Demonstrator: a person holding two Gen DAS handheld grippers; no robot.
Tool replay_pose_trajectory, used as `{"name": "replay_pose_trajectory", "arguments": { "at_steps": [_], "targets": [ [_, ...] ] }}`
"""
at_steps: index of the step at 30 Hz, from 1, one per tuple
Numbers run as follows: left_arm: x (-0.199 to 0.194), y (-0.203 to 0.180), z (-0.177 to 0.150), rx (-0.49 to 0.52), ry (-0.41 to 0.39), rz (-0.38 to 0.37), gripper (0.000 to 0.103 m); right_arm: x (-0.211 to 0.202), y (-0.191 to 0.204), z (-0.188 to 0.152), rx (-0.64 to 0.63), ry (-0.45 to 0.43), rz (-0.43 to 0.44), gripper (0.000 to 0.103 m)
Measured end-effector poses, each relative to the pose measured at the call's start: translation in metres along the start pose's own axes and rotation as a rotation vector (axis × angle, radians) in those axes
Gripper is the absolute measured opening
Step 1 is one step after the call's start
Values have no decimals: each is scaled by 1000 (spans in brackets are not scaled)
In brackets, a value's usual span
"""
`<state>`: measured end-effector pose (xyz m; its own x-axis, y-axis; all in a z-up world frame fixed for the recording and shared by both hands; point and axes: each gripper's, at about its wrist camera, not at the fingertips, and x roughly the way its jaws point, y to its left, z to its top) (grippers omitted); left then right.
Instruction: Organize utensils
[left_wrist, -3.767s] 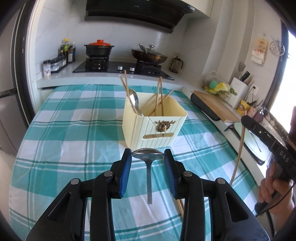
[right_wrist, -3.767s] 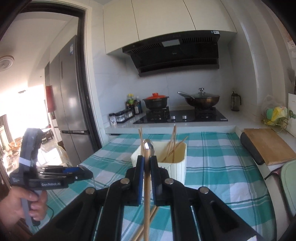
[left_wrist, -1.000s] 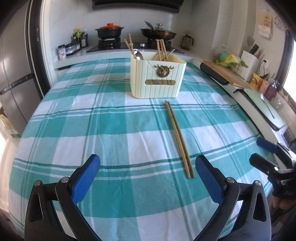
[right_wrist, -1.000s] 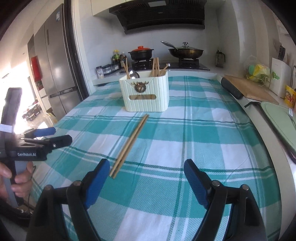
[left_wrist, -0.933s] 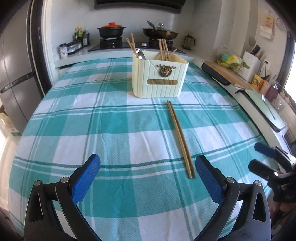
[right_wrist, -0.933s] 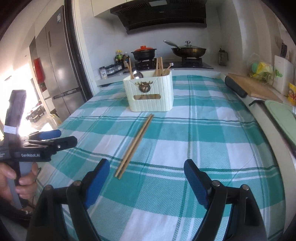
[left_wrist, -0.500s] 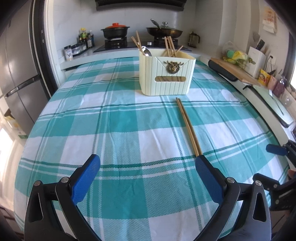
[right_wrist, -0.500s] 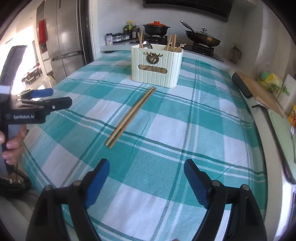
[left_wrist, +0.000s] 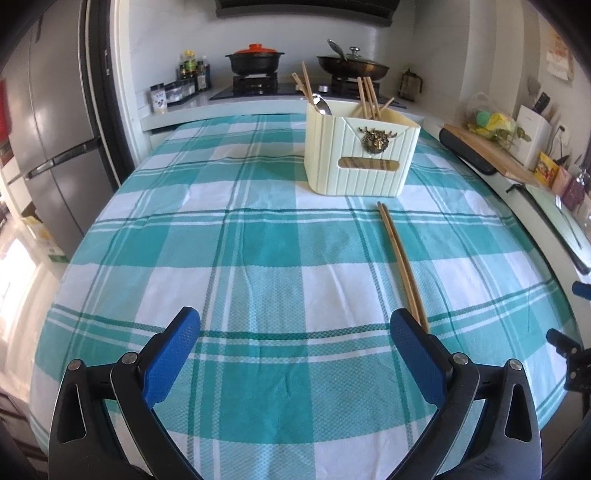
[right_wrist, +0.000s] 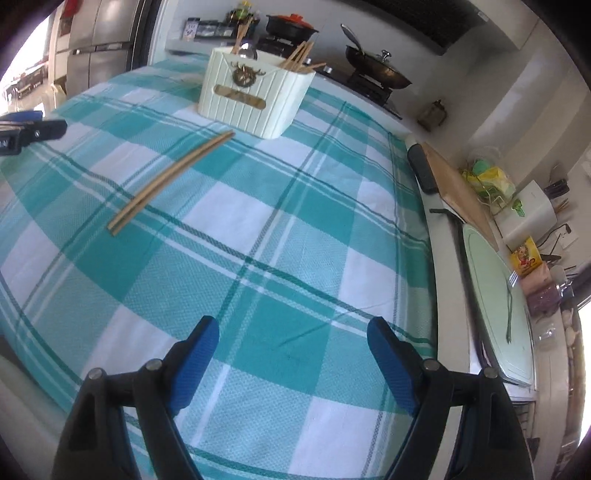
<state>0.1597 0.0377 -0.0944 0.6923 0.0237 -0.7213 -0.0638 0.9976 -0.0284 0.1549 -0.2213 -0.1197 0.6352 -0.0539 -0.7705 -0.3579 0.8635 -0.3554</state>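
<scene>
A cream utensil holder (left_wrist: 360, 157) (right_wrist: 255, 98) with a brass deer emblem stands at the far side of the checked tablecloth. Several chopsticks and a metal spoon (left_wrist: 321, 105) stick out of it. One pair of wooden chopsticks (left_wrist: 400, 258) (right_wrist: 168, 177) lies flat on the cloth in front of the holder. My left gripper (left_wrist: 295, 354) hangs open over the near cloth, its right pad close to the pair's near end. My right gripper (right_wrist: 291, 356) is open and empty over the near right part of the table, well away from the pair.
The table is covered by a teal and white checked cloth (left_wrist: 258, 258). Behind it is a stove with a red-lidded pot (left_wrist: 255, 59) and a pan (left_wrist: 352, 66). A cutting board (right_wrist: 458, 188) and cluttered counter run along the right. A fridge (left_wrist: 48, 140) stands left.
Both grippers stayed open and empty. The right wrist view rolled and tipped down, so the holder and chopsticks shifted up and left. The left view swung slightly, and the chopsticks moved right toward its right pad.
</scene>
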Motion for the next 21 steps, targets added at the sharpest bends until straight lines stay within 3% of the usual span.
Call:
{"name": "replay_pose_trajectory", "arguments": {
  "at_steps": [4, 10, 12, 16, 21],
  "targets": [
    [1, -1, 2, -4, -3, 9, 102, -4, 16, 13, 49, -128, 55, 84],
    [-1, 4, 2, -7, -17, 66, 102, -15, 38, 29, 71, -243, 83, 84],
    [0, 3, 0, 7, -16, 84, 102, -15, 41, 30, 88, -252, 101, 84],
    [2, 2, -4, 14, -1, 36, 102, -9, 43, 26, 129, -227, 162, 84],
    [3, 1, -3, 10, 3, 22, 102, -10, 47, 17, 125, -226, 154, 84]
  ]
}}
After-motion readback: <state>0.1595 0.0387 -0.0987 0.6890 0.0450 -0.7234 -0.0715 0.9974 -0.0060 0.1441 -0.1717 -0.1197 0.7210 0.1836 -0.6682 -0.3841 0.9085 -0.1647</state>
